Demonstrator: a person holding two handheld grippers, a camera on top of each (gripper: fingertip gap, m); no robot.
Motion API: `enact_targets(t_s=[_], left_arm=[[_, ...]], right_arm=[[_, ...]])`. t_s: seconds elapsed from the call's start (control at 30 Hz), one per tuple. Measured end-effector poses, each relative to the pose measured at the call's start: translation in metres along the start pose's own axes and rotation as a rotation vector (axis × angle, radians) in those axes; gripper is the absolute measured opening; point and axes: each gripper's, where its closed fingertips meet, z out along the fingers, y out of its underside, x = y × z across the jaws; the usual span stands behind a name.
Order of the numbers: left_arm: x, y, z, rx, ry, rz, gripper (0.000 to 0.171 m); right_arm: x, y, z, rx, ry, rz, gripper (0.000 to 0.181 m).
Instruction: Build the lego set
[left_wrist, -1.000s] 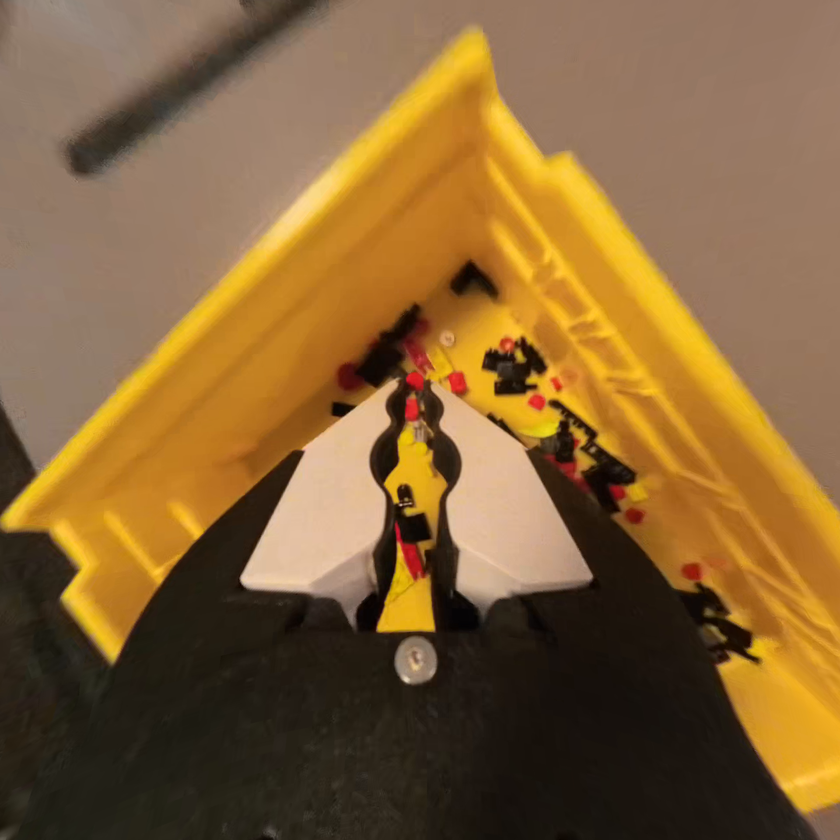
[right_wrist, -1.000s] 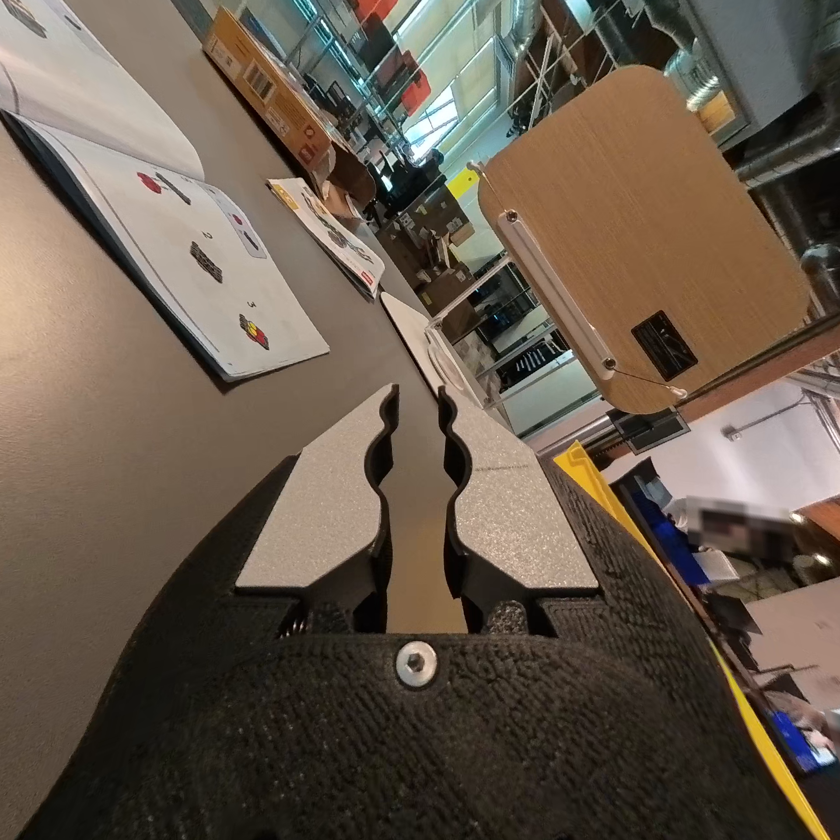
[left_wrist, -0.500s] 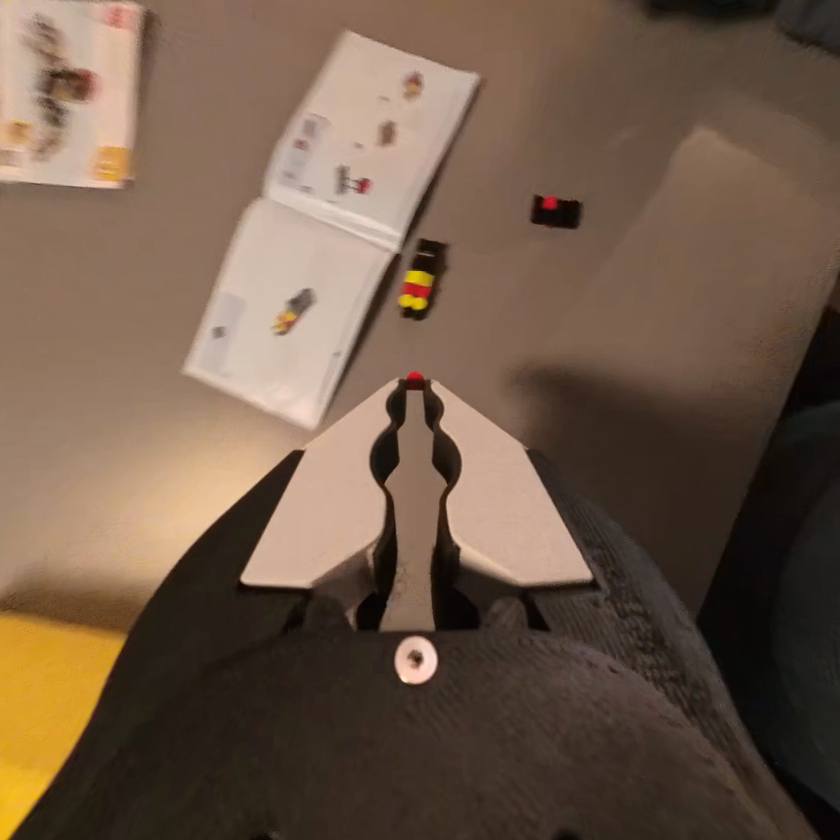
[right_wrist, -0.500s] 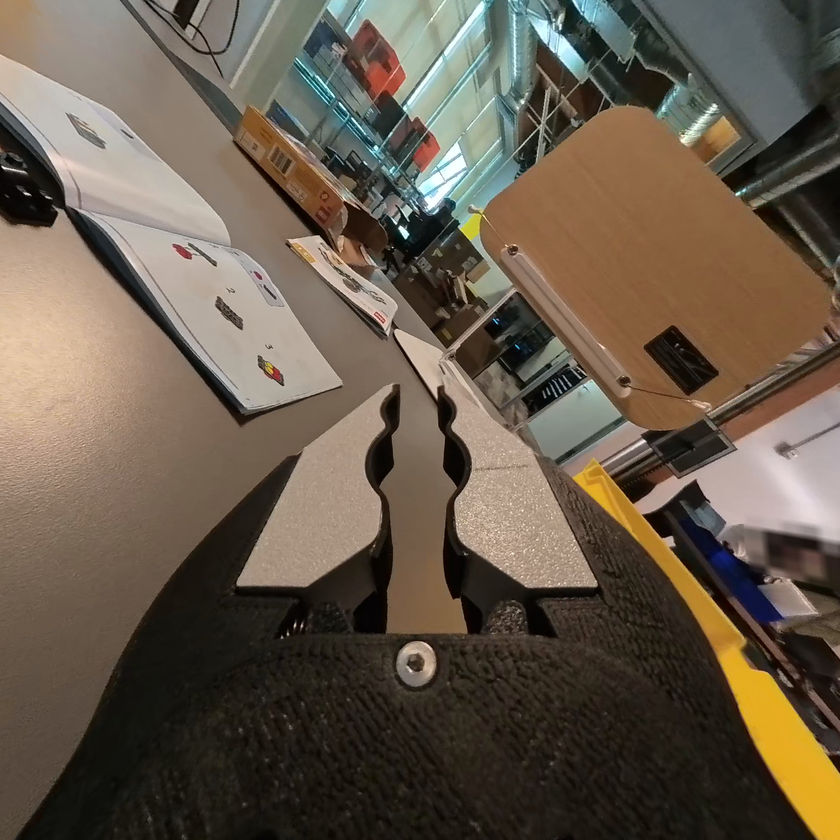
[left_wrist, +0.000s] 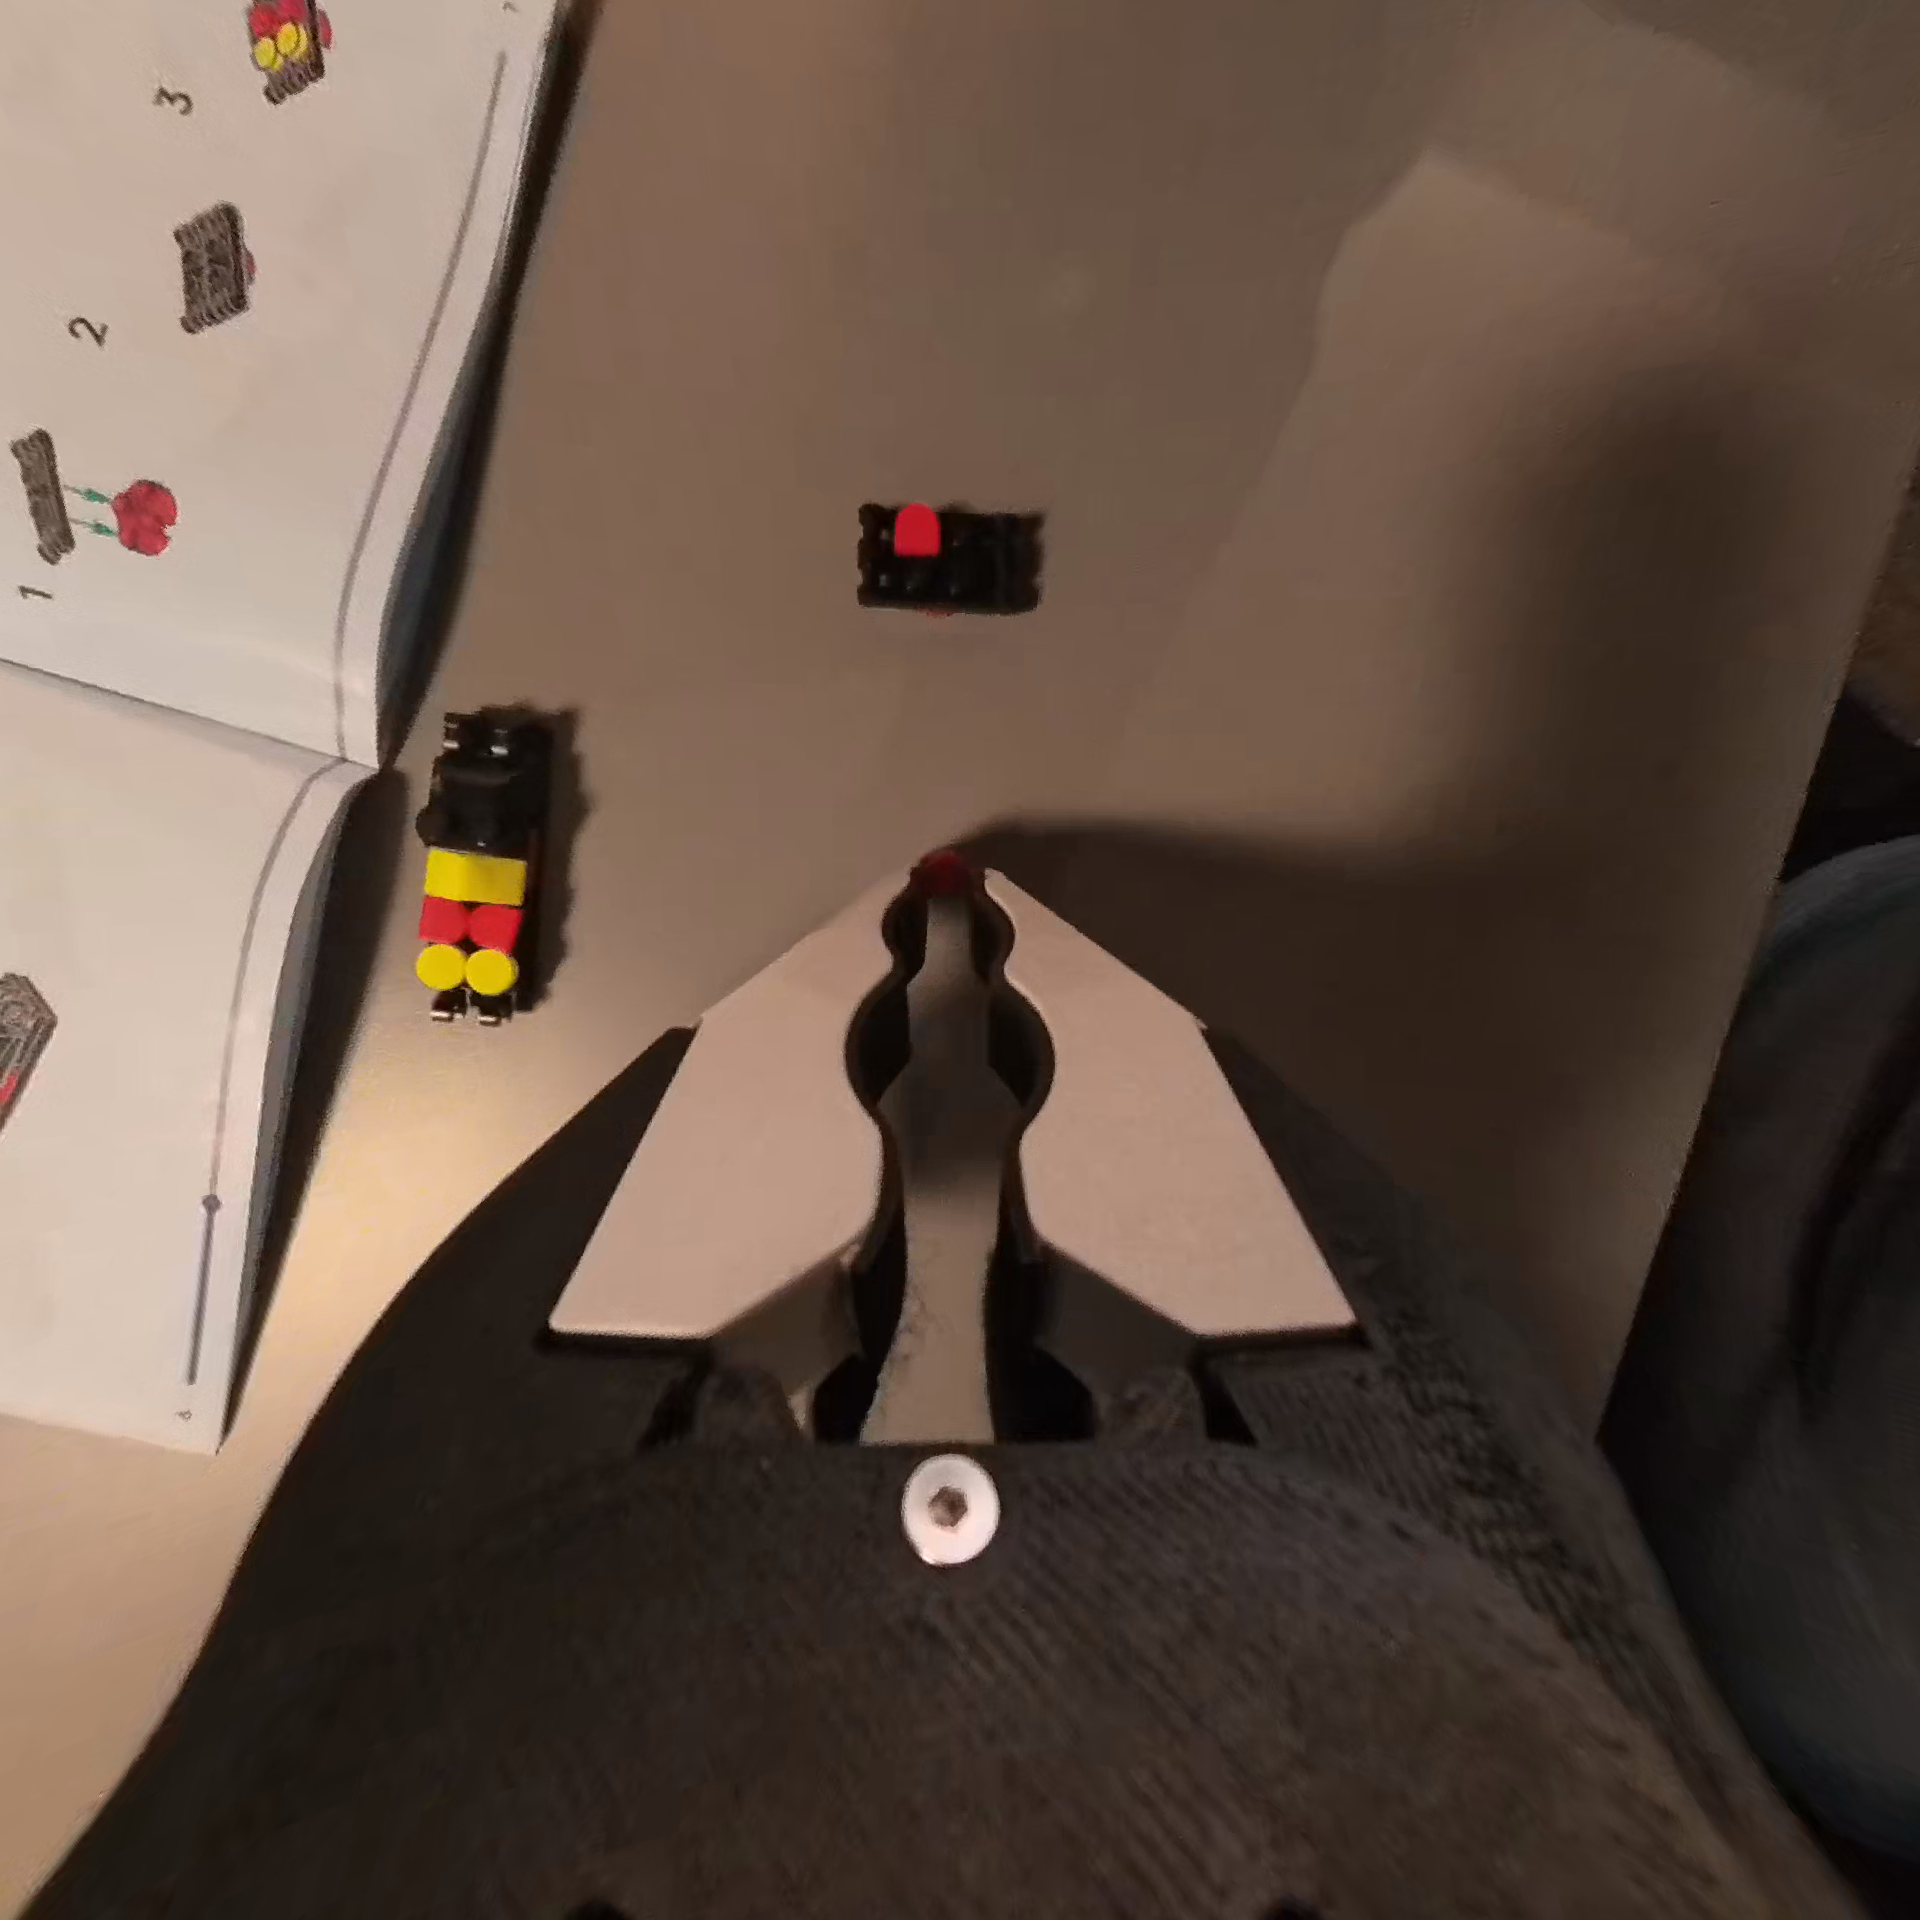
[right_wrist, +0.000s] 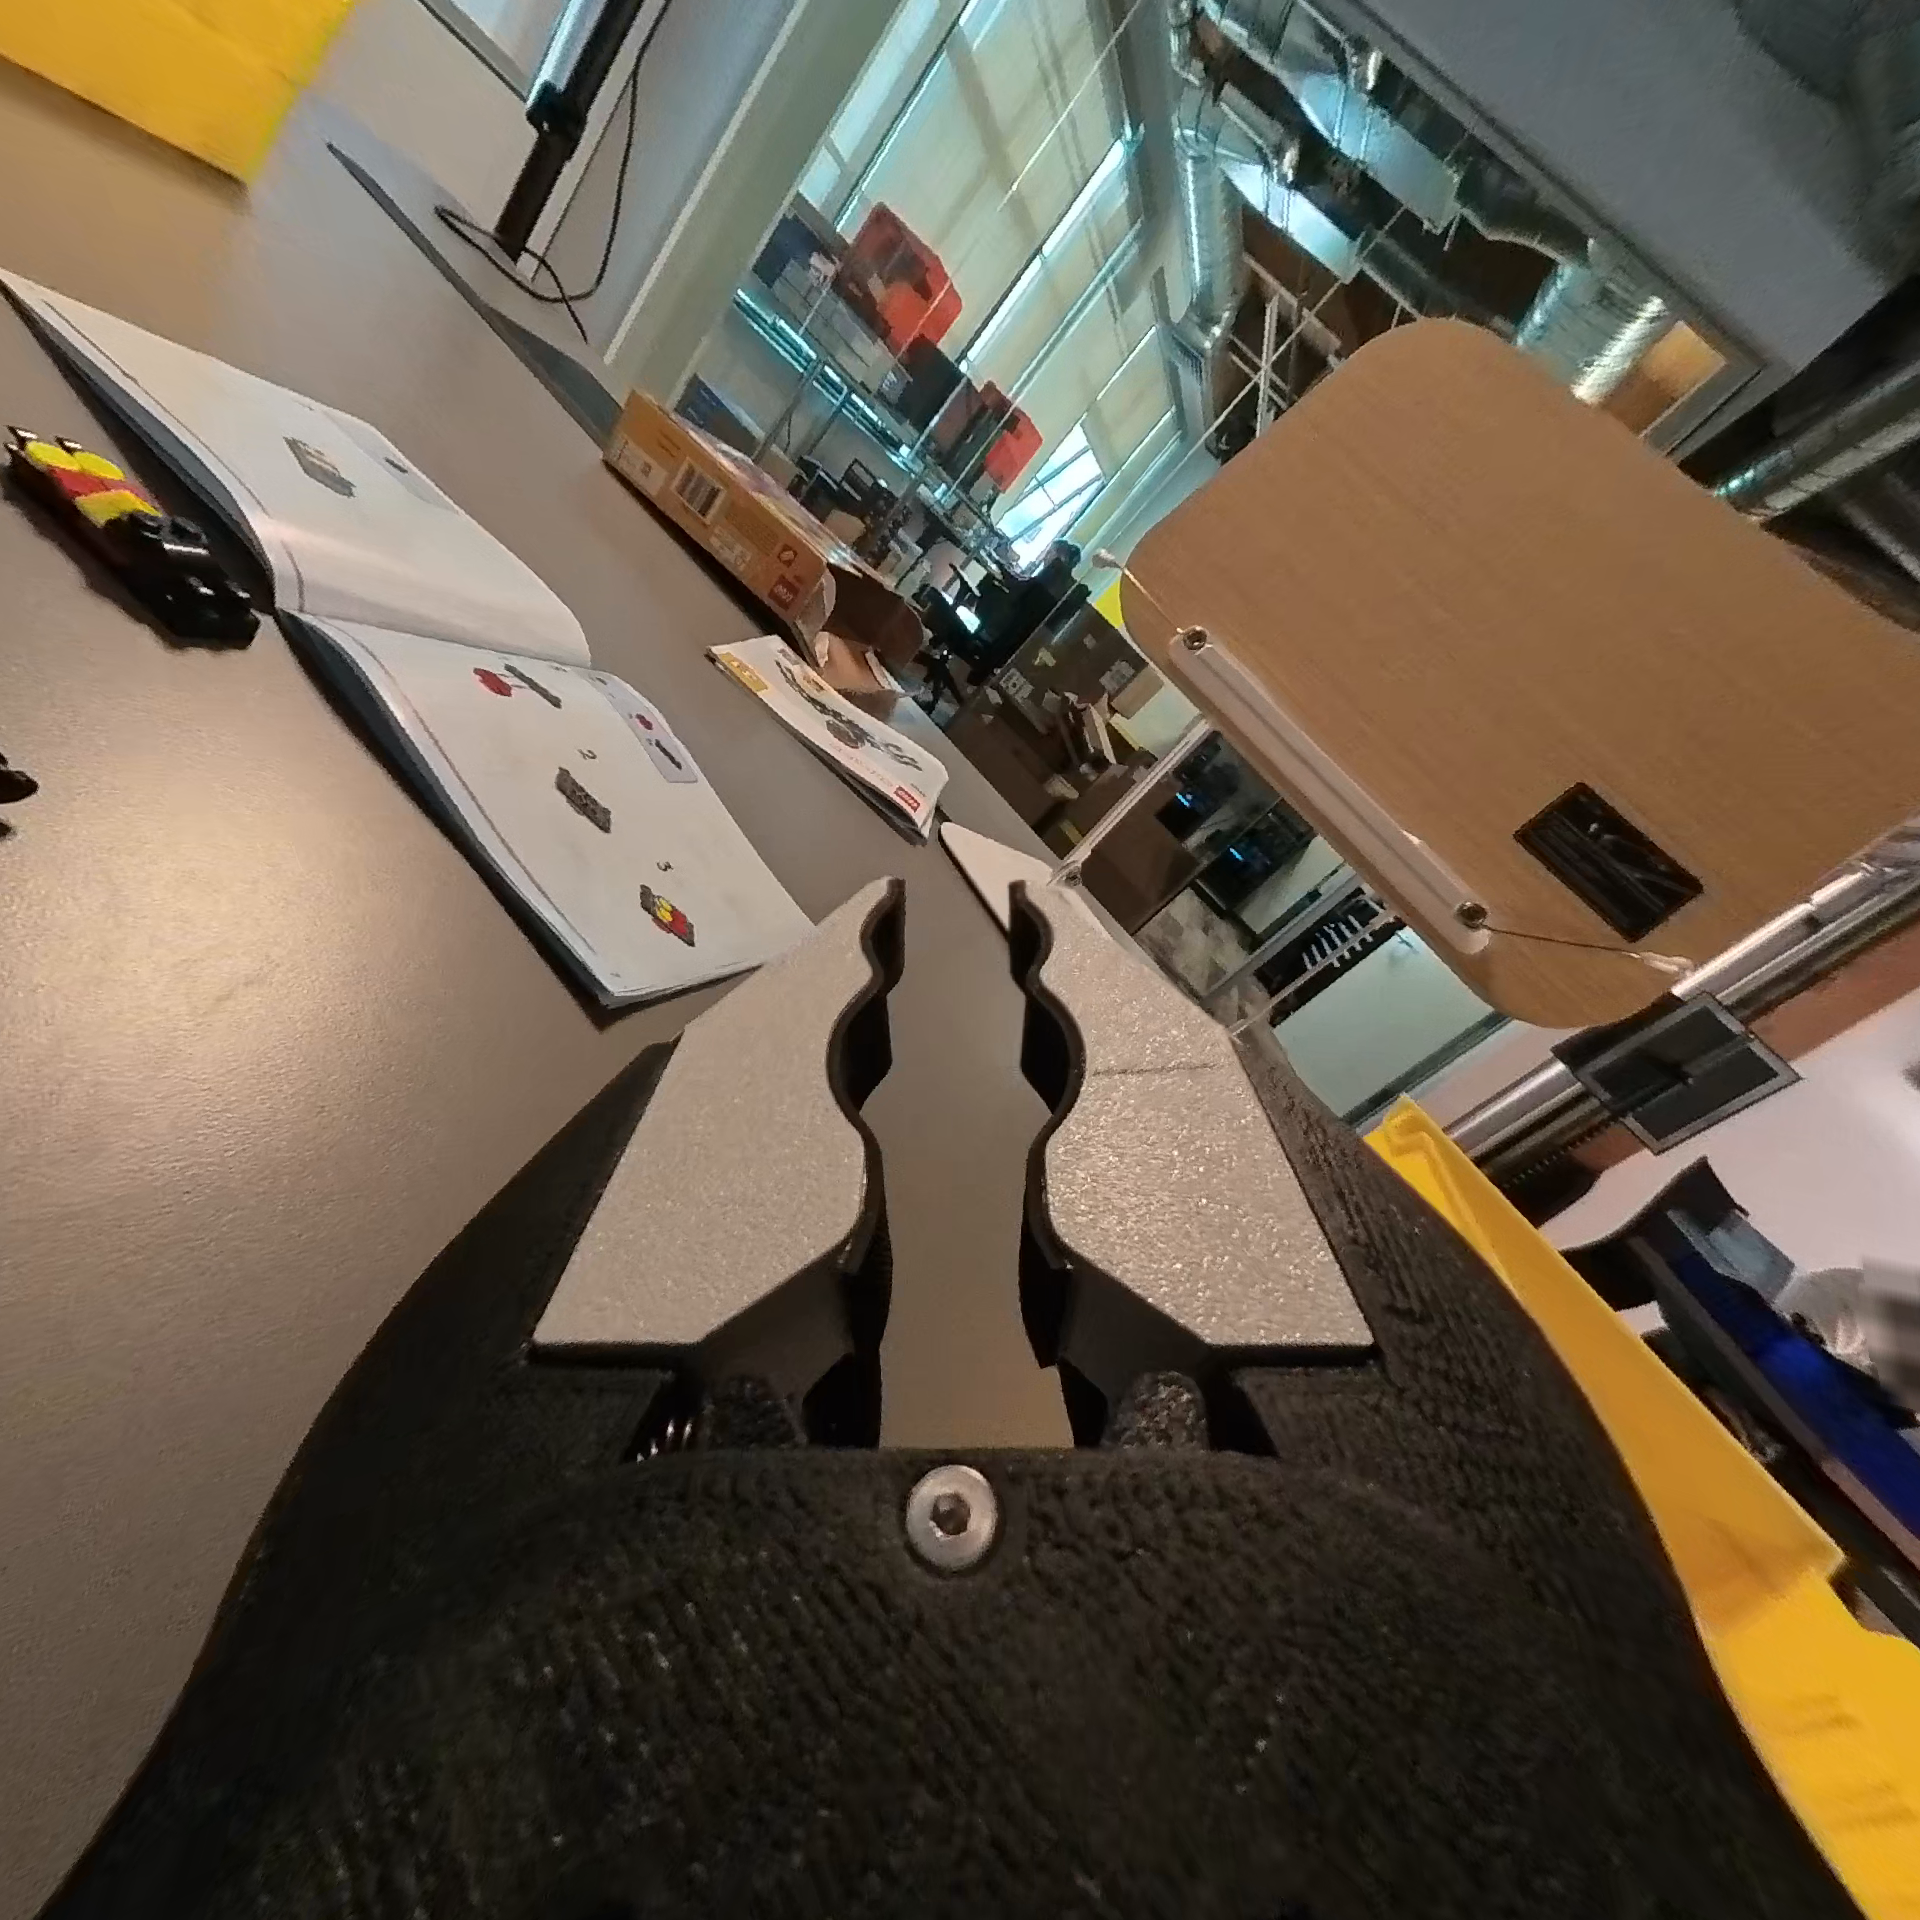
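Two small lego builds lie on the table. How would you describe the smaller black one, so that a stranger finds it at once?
Start from the open instruction booklet on the dark table. Beside its spine lies a long build with yellow and red parts; farther from the booklet sits the small black plate. It alone carries just one red piece and no yellow.

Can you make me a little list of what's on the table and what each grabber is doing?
left gripper: fingers shut on a small red lego piece, above the table
right gripper: fingers open, holding nothing
small black lego plate with one red piece on top: ahead of the left gripper
long black lego build with yellow and red pieces on top: beside the open white instruction booklet
surface: dark grey table
yellow plastic bin: by the right gripper
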Motion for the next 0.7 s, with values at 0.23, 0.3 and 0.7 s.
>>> enact_targets(t_s=[0.23, 0.3, 0.7], left_arm=[[-0.008, -0.010, 0.000, 0.097, -0.087, -0.010, 0.024], [-0.011, -0.019, -0.008, 0.212, -0.138, 0.002, 0.021], [-0.028, -0.007, -0.044, 0.494, -0.112, -0.040, 0.037]], right_arm=[[0.000, -0.004, 0.001, 0.031, 0.004, -0.016, 0.019], [0.000, -0.007, 0.000, 0.041, 0.013, -0.040, 0.019], [-0.018, -0.013, 0.025, 0.076, -0.061, -0.086, 0.019]])
